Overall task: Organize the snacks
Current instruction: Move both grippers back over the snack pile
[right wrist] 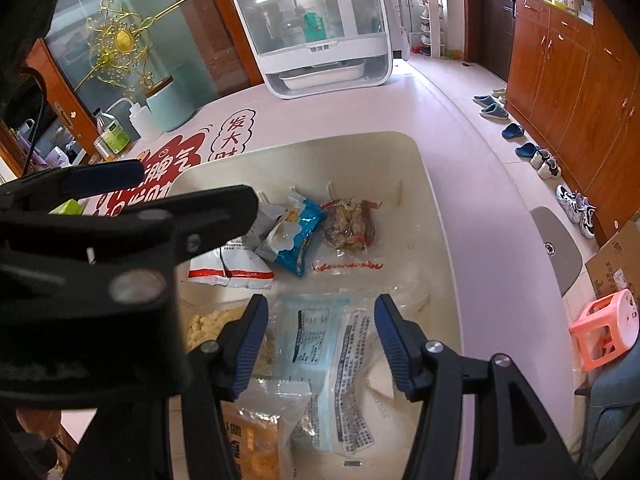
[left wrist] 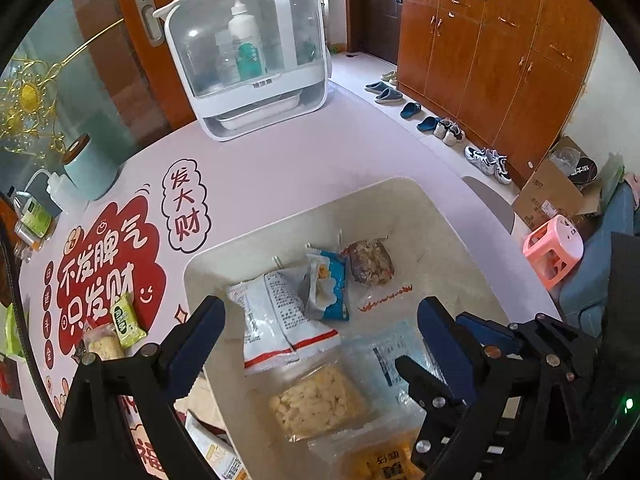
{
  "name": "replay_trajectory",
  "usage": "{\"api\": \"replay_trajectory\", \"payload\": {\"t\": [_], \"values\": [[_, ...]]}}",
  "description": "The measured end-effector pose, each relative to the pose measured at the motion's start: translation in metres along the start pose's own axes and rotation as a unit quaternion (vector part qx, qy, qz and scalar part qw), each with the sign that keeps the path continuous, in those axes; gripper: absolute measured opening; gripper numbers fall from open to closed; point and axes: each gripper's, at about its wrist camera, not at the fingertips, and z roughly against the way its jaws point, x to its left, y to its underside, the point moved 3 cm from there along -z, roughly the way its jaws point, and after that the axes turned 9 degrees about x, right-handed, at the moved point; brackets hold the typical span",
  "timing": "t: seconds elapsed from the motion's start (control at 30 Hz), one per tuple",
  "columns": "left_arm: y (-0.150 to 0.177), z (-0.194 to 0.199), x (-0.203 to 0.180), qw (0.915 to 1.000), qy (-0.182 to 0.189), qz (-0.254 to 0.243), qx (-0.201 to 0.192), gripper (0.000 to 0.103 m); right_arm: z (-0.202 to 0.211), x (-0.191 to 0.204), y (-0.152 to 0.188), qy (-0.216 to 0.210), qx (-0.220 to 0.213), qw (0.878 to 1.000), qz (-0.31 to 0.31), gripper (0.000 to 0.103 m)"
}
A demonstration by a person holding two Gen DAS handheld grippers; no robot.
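Note:
A cream plastic bin [left wrist: 440, 216] [right wrist: 432, 200] on the table holds several snack packets: a white and red bag [left wrist: 276, 320] [right wrist: 228, 264], a blue packet [left wrist: 328, 288] [right wrist: 296, 236], a brown nut bar [left wrist: 370, 266] [right wrist: 350, 224], a clear pack of yellow puffs [left wrist: 316, 400] and a pale blue clear packet [right wrist: 316, 332]. My left gripper [left wrist: 320, 332] hovers open and empty over the bin. My right gripper [right wrist: 320, 344] is open above the pale blue packet, holding nothing. The left gripper shows in the right wrist view [right wrist: 132, 200].
A green packet [left wrist: 127, 320] and other loose snacks [left wrist: 102, 344] lie on the red-printed mat [left wrist: 100, 260] left of the bin. A white storage box [left wrist: 248, 56] with bottles stands at the table's back. A teal canister [left wrist: 90, 168] and bottles stand at far left. A pink stool [left wrist: 554, 252] is on the floor.

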Motion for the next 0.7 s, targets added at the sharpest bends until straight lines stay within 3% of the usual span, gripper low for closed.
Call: {"api": "replay_trajectory", "payload": {"t": [0.47,0.7], "values": [[0.040,0.049,0.027,0.9998,0.013,0.000,-0.018,0.096,0.022,0.023,0.020,0.000,-0.004,1.000,-0.018,0.057],[0.072,0.080,0.057,0.9995,0.015,0.003,-0.029,0.096,0.037,0.046,0.033,-0.004,-0.003,0.999,-0.033,0.057]]}}
